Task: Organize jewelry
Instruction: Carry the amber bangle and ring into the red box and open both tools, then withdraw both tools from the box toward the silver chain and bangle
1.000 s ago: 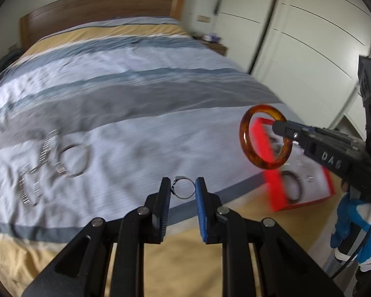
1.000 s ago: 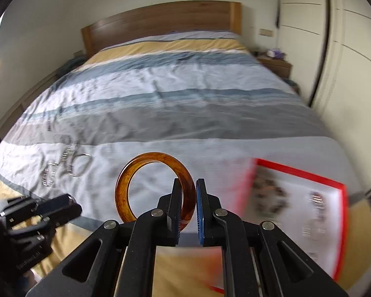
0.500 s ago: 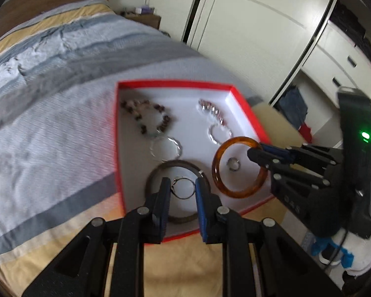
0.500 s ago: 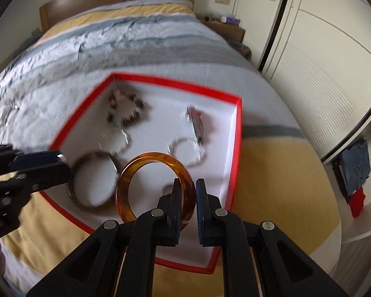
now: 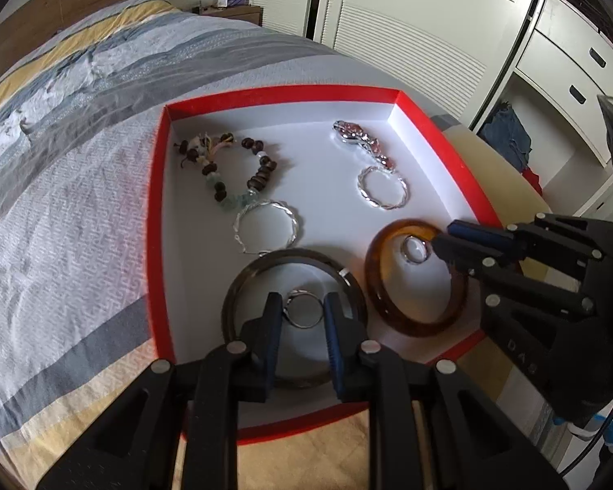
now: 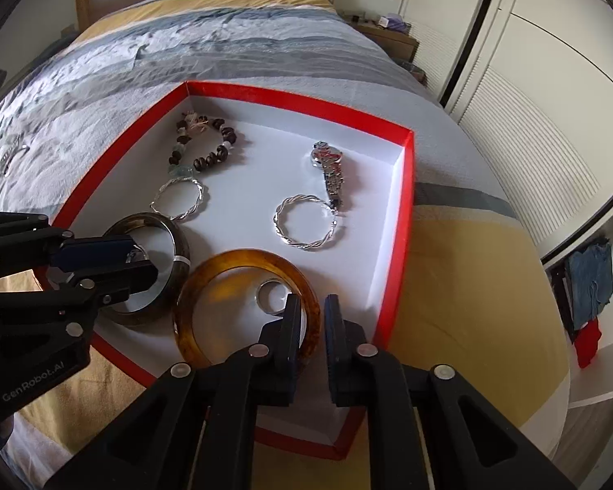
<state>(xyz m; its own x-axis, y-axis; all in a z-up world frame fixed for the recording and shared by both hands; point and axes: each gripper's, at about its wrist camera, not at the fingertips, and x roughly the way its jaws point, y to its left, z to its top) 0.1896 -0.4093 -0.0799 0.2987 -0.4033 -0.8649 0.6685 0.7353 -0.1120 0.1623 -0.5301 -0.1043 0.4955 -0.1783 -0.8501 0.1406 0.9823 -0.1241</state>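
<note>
Snags loom in the red box (image 5: 155, 220): the right gripper (image 6: 309, 306) straddles the amber bangle (image 6: 224, 259) at its rim, clamped or slack I cannot tell, and could drag it out; the left gripper (image 5: 302, 306), pinching a thin ring (image 5: 304, 326) over the dark bangle (image 5: 233, 298), might drop it astray; casings read "GenRobot.AI" and "DAS".

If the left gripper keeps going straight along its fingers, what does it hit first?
Probably the white floor of the red box, inside the dark bangle, with the small ring the left gripper holds touching first; depth is unclear.
</note>
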